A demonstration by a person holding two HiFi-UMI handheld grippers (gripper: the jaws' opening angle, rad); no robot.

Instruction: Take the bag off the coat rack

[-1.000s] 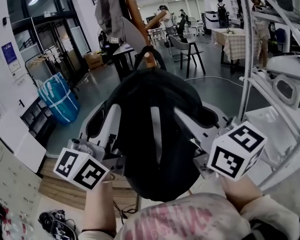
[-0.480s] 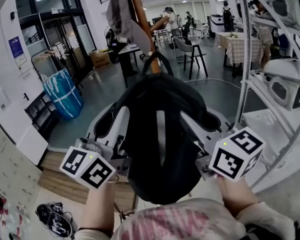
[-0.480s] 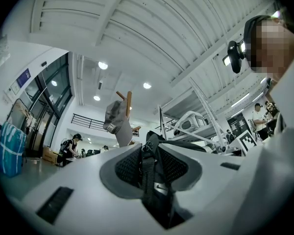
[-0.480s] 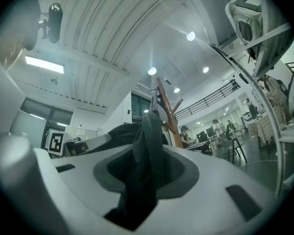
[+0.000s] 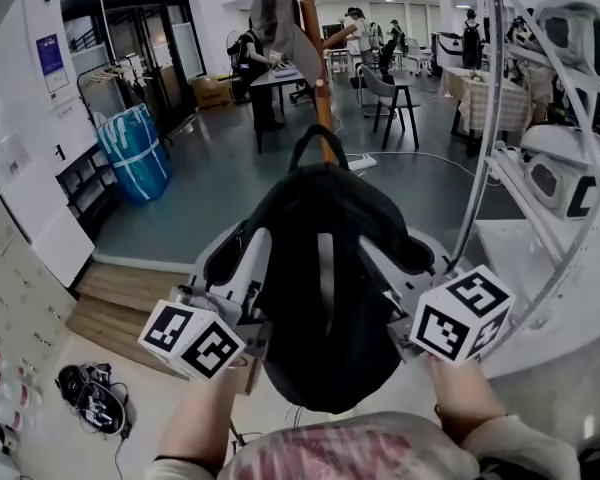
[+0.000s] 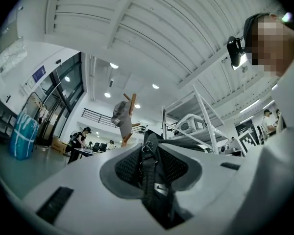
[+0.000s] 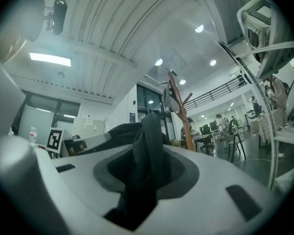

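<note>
A black backpack (image 5: 325, 298) hangs between my two grippers, close to my chest. Its top handle (image 5: 318, 140) stands in front of the wooden coat rack (image 5: 310, 28) and no peg shows inside the loop. My left gripper (image 5: 238, 263) is shut on the bag's left shoulder strap (image 6: 148, 180). My right gripper (image 5: 405, 260) is shut on the right strap (image 7: 147, 165). A grey garment (image 5: 280, 8) still hangs high on the rack. The rack also shows beyond the jaws of the left gripper (image 6: 149, 173) and of the right gripper (image 7: 144, 173).
White metal shelving (image 5: 490, 118) rises close on the right. A blue wrapped bundle (image 5: 138, 153) stands at the left wall. Tables and a chair (image 5: 390, 93) with people lie beyond the rack. A wooden step (image 5: 120, 303) and a cable tangle (image 5: 95, 403) lie low on the left.
Both grippers and the backpack have drawn back from the coat rack and sunk a little. The peg that sat inside the handle loop is no longer in it.
</note>
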